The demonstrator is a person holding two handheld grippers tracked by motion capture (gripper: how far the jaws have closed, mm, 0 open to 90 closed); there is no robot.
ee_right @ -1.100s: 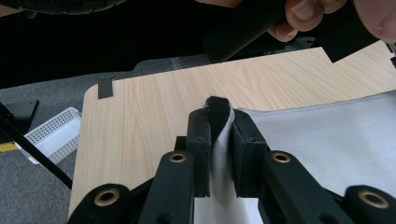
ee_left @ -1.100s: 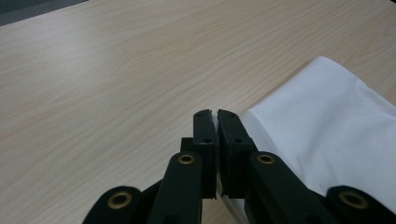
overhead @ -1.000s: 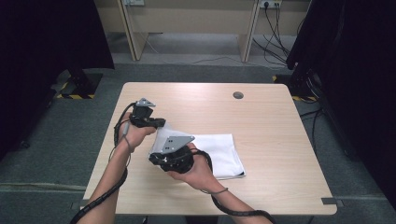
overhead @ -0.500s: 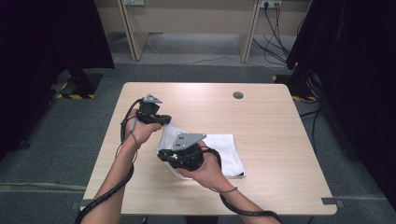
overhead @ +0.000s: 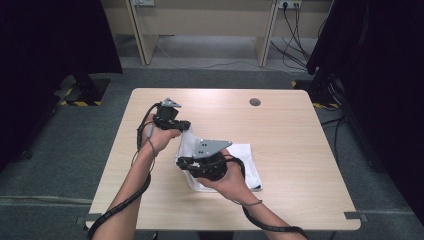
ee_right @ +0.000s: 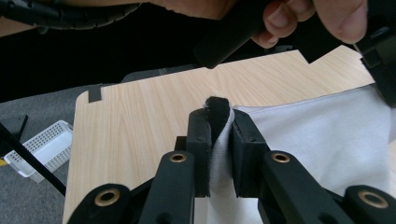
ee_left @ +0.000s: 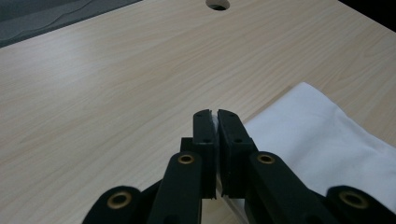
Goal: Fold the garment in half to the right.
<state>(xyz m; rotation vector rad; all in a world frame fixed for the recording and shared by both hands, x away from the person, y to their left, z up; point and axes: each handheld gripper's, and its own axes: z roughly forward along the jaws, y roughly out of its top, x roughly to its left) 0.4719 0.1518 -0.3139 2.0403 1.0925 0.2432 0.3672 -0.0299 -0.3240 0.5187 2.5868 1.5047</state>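
A white cloth (overhead: 246,159) lies on the wooden table (overhead: 290,135), its left side pulled up off the surface. My left gripper (overhead: 185,126) is shut on a thin edge of the cloth (ee_left: 322,140); a sliver of white shows between its closed jaws (ee_left: 215,116). My right gripper (overhead: 181,162) is nearer the front edge and is shut on another part of that edge. In the right gripper view the white cloth (ee_right: 322,135), with a black trim at its edge, is pinched between the jaws (ee_right: 217,119). The other hand (ee_right: 299,16) is close above.
A round cable hole (overhead: 255,102) sits in the table's far right part. On the floor left of the table there is a white perforated basket (ee_right: 42,145). A desk frame (overhead: 200,25) and cables stand beyond the table, with dark curtains at both sides.
Both hands have moved up and toward the far side of the table with the cloth's left edge, which has lifted further off the surface.
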